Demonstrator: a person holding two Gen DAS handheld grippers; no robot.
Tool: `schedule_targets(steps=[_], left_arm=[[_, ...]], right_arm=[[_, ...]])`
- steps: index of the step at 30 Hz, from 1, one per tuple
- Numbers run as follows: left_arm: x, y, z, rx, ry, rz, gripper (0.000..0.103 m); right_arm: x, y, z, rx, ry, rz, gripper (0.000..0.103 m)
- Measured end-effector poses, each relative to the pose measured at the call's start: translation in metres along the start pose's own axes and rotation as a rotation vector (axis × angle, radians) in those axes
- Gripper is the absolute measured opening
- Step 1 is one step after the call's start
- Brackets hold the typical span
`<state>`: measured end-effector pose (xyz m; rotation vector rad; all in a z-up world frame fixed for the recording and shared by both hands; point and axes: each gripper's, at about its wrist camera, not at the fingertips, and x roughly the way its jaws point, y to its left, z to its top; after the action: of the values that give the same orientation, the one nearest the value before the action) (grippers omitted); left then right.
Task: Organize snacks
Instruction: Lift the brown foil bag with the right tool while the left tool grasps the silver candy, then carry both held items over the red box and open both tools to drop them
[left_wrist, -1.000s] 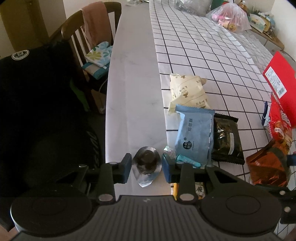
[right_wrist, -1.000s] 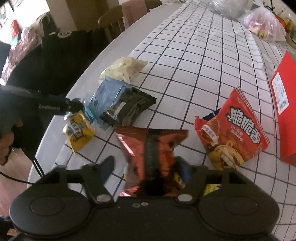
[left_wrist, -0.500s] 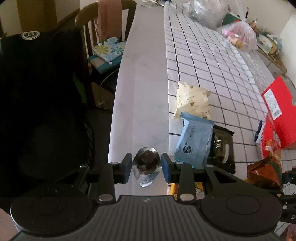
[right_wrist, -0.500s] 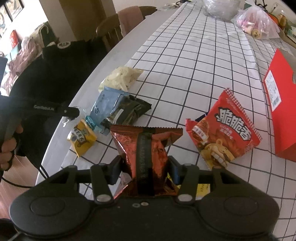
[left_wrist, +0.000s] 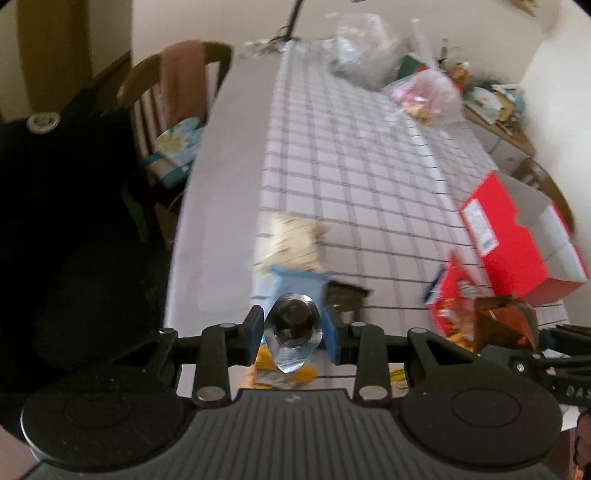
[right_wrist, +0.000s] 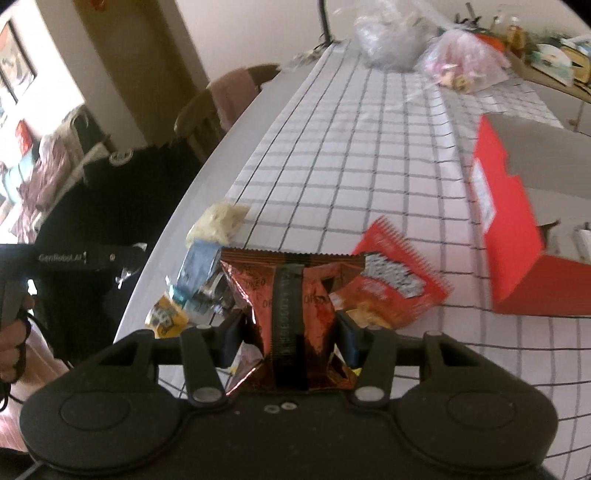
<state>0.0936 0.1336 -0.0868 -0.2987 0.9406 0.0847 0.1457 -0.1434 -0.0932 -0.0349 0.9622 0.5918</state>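
My left gripper (left_wrist: 294, 334) is shut on a small silver-wrapped dark snack (left_wrist: 293, 326), held above the table's near edge. My right gripper (right_wrist: 290, 338) is shut on a shiny brown-red snack bag (right_wrist: 291, 295), lifted off the cloth; the bag also shows in the left wrist view (left_wrist: 502, 321). On the checked cloth lie a cream packet (right_wrist: 219, 221), a blue packet (right_wrist: 197, 267), a yellow packet (right_wrist: 166, 315) and a red chip bag (right_wrist: 395, 280). An open red box (right_wrist: 517, 225) stands at the right.
Wooden chairs (left_wrist: 173, 107) and a black bag (left_wrist: 70, 206) stand along the table's left side. Clear plastic bags (right_wrist: 461, 62) with goods sit at the table's far end. The left gripper's body shows in the right wrist view (right_wrist: 85, 256).
Both grippers have risen and tilted up. The right gripper closed on the brown-red bag and lifted it. The left still holds the silver snack, now over the blue packet.
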Motion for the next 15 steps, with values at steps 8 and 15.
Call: schedule_targets(steps=[8,15], left_arm=[[-0.009,-0.08,0.015,0.086,-0.034,-0.049,0.033],[-0.007,-0.164,0.024,0.167,-0.06,-0.087,0.033]], right_arm=[[-0.04,-0.051,0.011,0.038,-0.078,-0.024,0.051],[-0.069,-0.109,0.021,0.052,-0.123,-0.056,0.051]])
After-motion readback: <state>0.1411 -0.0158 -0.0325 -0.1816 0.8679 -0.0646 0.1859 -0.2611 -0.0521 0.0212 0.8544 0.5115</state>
